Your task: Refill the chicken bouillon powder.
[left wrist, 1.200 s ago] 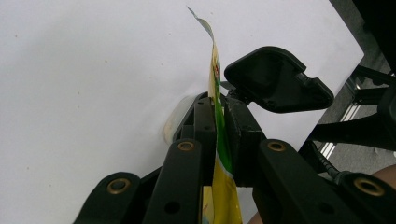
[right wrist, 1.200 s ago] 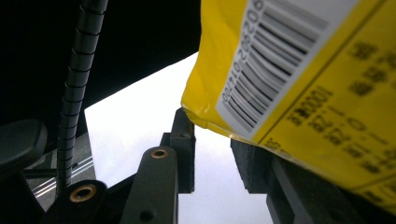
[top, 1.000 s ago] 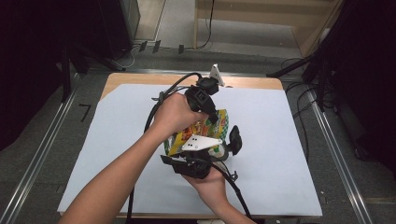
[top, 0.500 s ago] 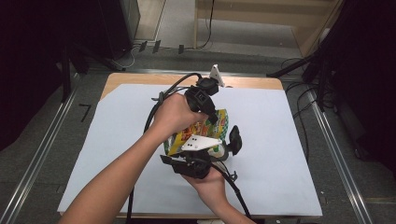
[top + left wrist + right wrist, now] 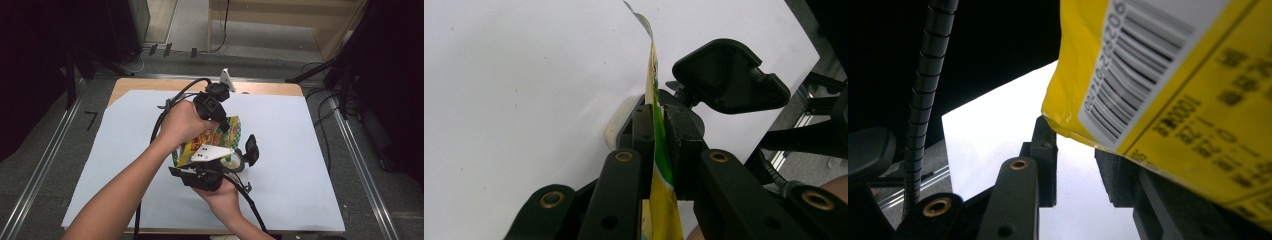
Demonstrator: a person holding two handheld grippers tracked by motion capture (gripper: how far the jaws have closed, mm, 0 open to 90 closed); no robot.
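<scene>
Two grippers are seen over the white sheet (image 5: 300, 150) at the middle of the table (image 5: 135, 86), with a yellow-and-green snack bag (image 5: 227, 131) between them. The left gripper (image 5: 658, 131) is clamped on the bag: in the left gripper view the thin edge of the bag (image 5: 657, 150) is pinched flat between both pads, and it runs on upward past the jaw tips. A roll of tape (image 5: 234, 161) is seen lying on the sheet just beside the bag.

The right gripper (image 5: 1079, 167) is held partly open. In the right gripper view a clear gap is seen between its jaws, and the barcode corner of the bag (image 5: 1148, 75) hangs above the right-hand pad, untouched as far as can be told.

Judgement: the free corner lies above and to the right of the right gripper's gap, so this gripper is taken as the nearer one for a second grip.
</scene>
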